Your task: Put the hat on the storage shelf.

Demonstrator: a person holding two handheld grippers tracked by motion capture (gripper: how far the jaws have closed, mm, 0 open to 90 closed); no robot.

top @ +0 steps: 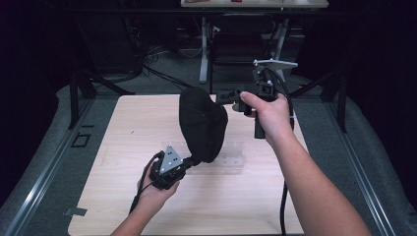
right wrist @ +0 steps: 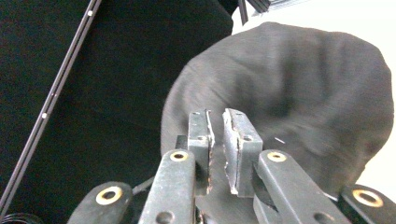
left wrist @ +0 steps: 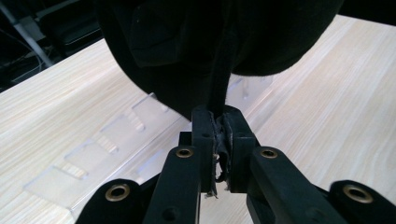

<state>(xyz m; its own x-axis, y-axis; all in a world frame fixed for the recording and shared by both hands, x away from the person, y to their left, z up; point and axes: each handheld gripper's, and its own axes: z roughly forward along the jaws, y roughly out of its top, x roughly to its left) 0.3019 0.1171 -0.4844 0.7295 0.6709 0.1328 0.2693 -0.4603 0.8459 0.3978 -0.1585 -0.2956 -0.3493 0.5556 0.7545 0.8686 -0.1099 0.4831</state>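
Left tongs [left wrist: 218,140] pinch a limp black cloth pouch [top: 202,125]; right tongs [right wrist: 218,135] narrowly parted.

A clear plastic rack [top: 231,160] with upright dividers is being seen lying flat on the light wooden table [top: 133,123]. Black stands [top: 78,88] and loose cables [top: 157,73] are being seen on the grey floor [top: 39,152] beyond it, with a second table [top: 255,4] at the far edge.

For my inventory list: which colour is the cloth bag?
Black, seen best in the high view.
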